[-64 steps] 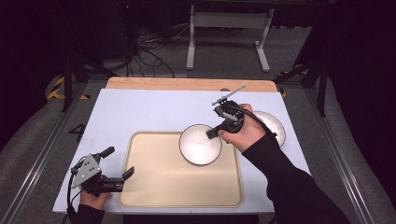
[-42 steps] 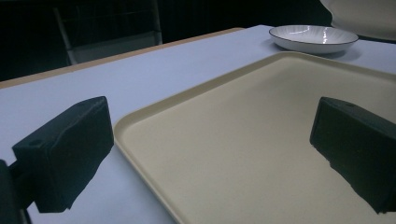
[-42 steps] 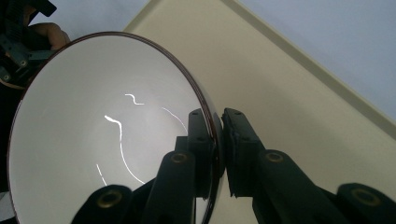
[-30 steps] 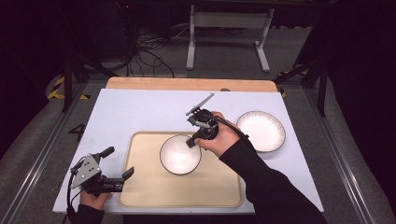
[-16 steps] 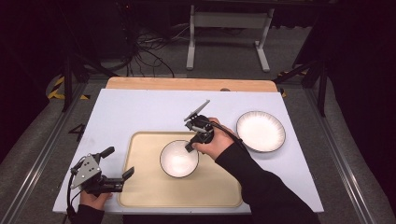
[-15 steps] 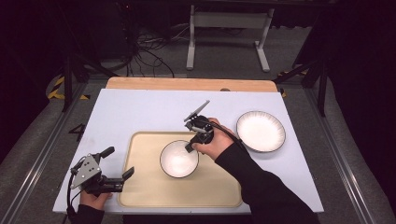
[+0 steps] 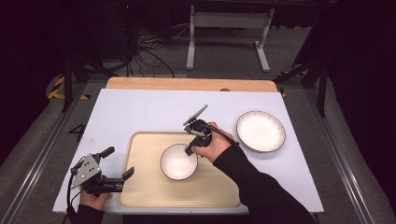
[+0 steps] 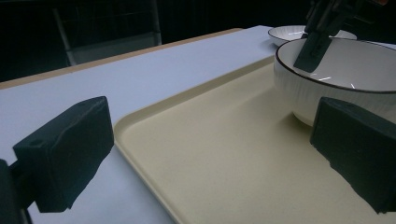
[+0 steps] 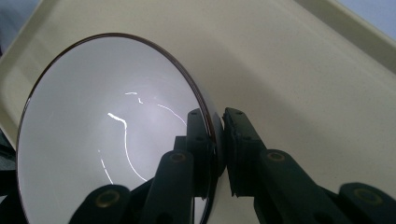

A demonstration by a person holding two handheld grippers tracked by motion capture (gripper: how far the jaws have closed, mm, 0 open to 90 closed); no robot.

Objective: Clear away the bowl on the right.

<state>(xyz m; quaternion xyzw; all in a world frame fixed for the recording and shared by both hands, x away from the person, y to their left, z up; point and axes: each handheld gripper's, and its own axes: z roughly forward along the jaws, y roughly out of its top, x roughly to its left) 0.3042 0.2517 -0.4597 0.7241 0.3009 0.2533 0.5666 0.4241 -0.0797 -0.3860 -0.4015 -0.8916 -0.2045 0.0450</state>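
A white bowl (image 7: 178,162) with a dark rim stands on the beige tray (image 7: 144,186), in its middle. My right gripper (image 7: 191,148) is shut on the bowl's far right rim; in the right gripper view its two jaws pinch the bowl (image 9: 93,140) wall, one inside and one outside, right gripper (image 9: 218,149). My left gripper (image 7: 117,168) rests open at the tray's left front corner, nothing between its jaws. In the left gripper view the bowl (image 8: 345,70) shows ahead on the tray (image 8: 224,158), between and beyond the open jaws of the left gripper (image 8: 210,154).
A white plate (image 7: 260,131) with a dark rim lies on the pale table (image 7: 140,112) to the right of the tray. A wooden strip (image 7: 191,84) runs along the table's far edge. Dark floor, cables and a stand lie beyond.
The right gripper has carried the bowl leftward and toward me, from beside the plate onto the middle of the tray. The left gripper has stayed still.
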